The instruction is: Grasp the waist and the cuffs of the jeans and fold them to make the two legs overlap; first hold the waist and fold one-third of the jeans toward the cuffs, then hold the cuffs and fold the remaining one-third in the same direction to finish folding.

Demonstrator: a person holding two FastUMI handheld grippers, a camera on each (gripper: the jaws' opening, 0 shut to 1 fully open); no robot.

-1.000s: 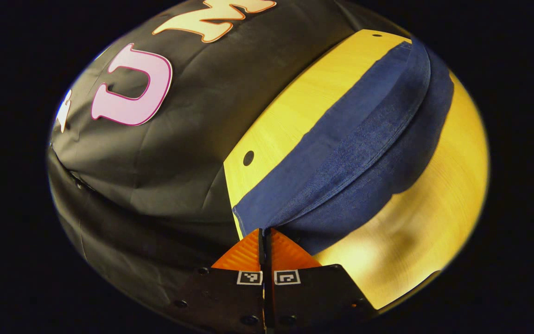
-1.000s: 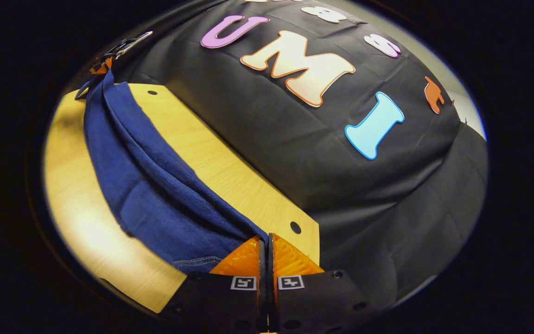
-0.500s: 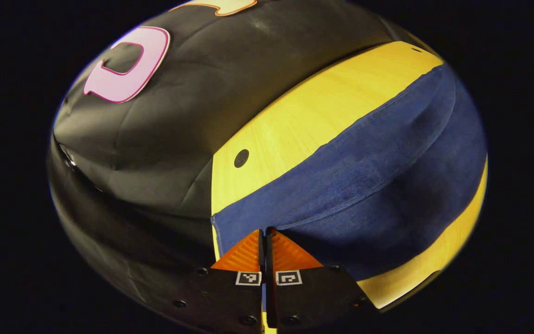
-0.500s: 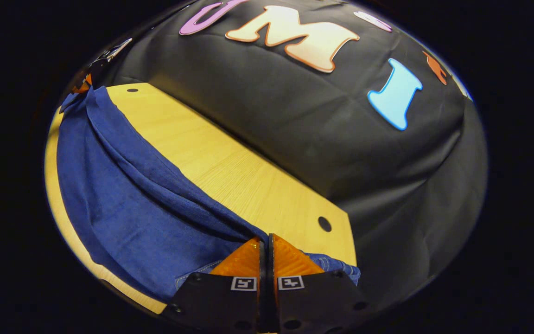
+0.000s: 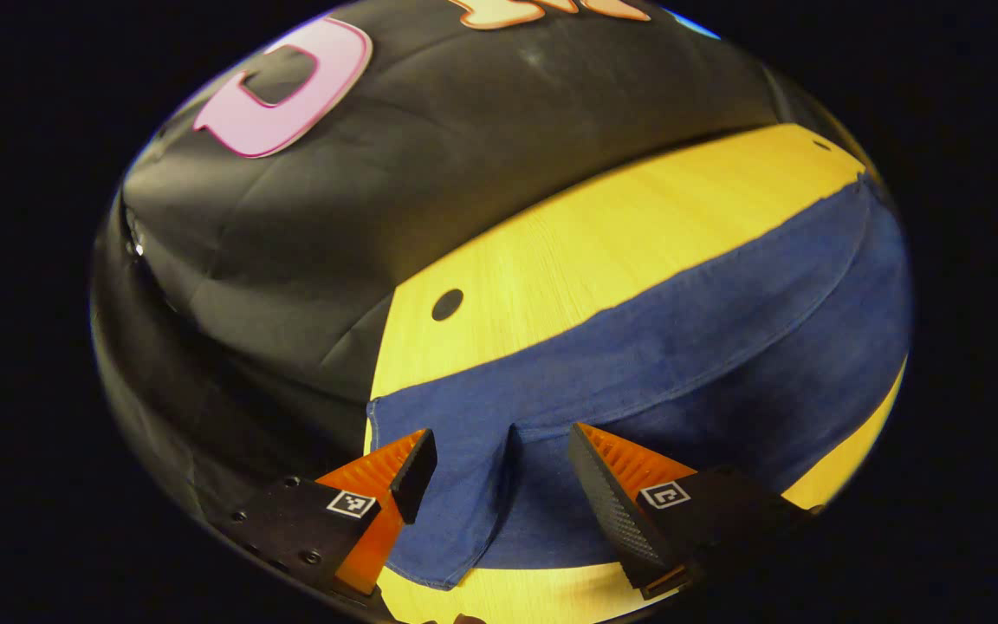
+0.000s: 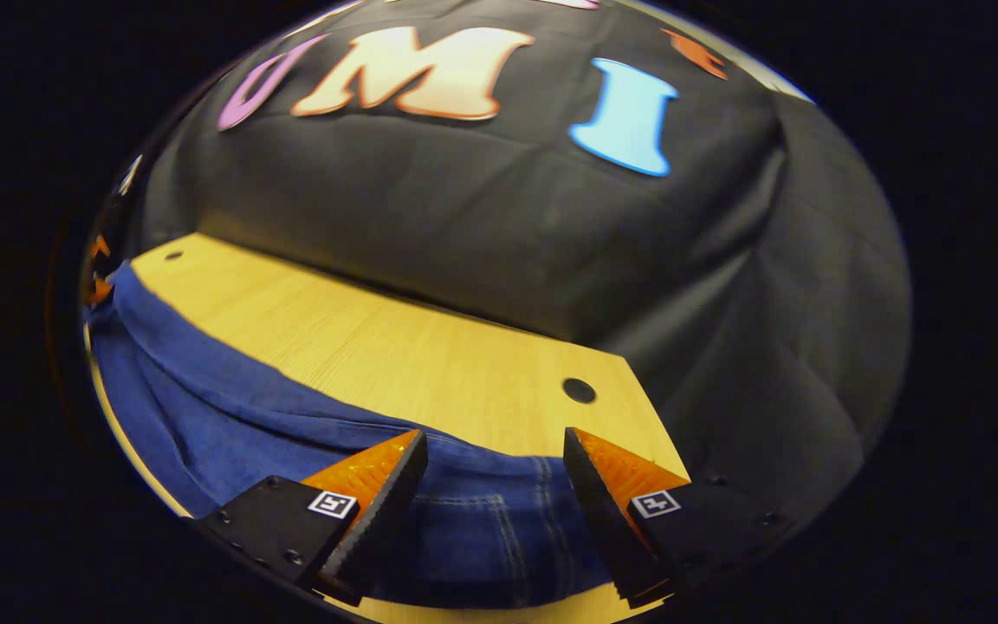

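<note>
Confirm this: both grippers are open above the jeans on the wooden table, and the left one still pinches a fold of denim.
Not quite. In the left gripper view, the left gripper is open; the pinched ridge of the jeans stands free between its fingers. The rest holds.

A recording booth: black cloth wall (image 6: 482, 217) behind a wooden table (image 6: 430, 364).

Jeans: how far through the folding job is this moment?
Looks done: the jeans lie as one long band on the wooden table, a second edge running along it, so the legs seem overlapped. In hand: nothing; the left gripper is open over the cuff end, the right gripper open over the stitched waist end. Left: both one-third folds, waist first, then cuffs.
</note>
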